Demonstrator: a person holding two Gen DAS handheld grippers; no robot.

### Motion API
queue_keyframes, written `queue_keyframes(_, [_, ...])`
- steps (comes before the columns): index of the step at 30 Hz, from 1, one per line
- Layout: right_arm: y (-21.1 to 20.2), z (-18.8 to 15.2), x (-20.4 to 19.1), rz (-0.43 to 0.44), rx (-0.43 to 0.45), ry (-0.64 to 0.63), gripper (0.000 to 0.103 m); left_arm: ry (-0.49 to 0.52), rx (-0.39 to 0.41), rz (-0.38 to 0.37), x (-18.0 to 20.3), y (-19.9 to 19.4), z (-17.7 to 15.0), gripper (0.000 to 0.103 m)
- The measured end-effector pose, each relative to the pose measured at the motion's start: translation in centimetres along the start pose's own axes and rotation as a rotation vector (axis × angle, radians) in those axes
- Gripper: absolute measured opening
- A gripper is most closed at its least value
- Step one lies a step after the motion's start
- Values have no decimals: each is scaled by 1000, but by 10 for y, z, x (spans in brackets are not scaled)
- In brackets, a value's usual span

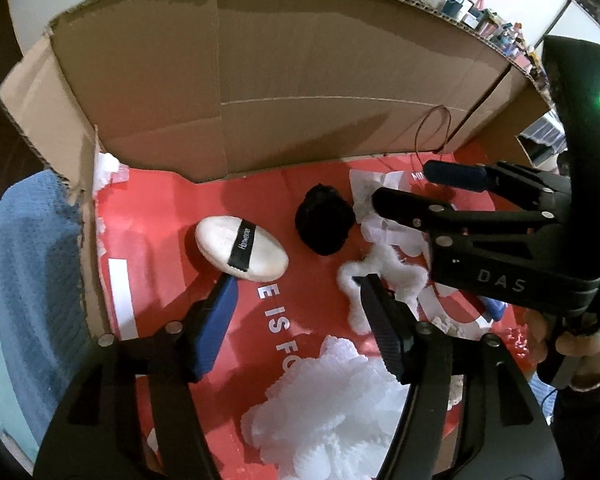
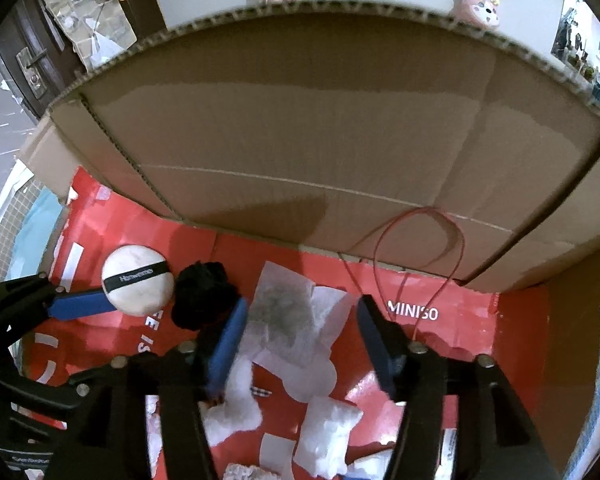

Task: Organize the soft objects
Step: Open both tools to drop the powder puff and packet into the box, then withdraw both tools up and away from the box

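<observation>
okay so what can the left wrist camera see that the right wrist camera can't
Only the left wrist view shows the white mesh pouf and the blue towel outside the box.

Only the right wrist view shows the MINISO lettering and the translucent sachet between the open right claw fingers.

Both show the white powder puff, the black scrunchie, the red string loop and the open left claw.
</observation>
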State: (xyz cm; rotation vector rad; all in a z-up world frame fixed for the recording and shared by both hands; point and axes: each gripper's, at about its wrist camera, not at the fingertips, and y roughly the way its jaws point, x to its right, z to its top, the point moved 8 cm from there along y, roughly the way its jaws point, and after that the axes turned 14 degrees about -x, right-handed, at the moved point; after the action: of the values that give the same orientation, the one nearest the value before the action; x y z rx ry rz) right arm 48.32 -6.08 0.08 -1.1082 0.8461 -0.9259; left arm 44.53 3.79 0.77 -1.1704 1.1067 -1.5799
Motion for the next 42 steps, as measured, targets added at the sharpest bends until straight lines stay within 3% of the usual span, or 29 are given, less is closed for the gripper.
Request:
queue_keyframes(16, [-60, -25, 6, 8, 92, 29, 70, 5, 68, -13, 22, -36, -25, 67])
queue_keyframes(18, [-70, -28, 10, 14, 111, 34, 73, 6, 106, -4, 25, -50, -33, 68])
queue_keyframes(20, [-83, -36, 10, 13, 136, 35, 75, 13, 142, -1, 30, -61, -40, 75])
queue_keyframes(26, [-124, -64, 6, -28, 219, 29, 87, 35, 260, 42, 46, -96, -67, 76])
queue_keyframes(28, [-135, -72, 6, -38, 247, 30, 94, 31, 306, 64, 49, -106, -75, 79])
queue_keyframes(33, [-166, -102, 7, -86, 349, 45, 103, 35, 427, 126, 59, -129, -98, 84])
queue_keyframes(37, [-180, -125, 12, -51, 412, 72, 103, 31, 508, 141, 66, -135, -112, 94])
queue_keyframes(42, [-182, -151, 20, -60, 478, 94, 103, 17, 598, 164, 74, -129, -126, 96])
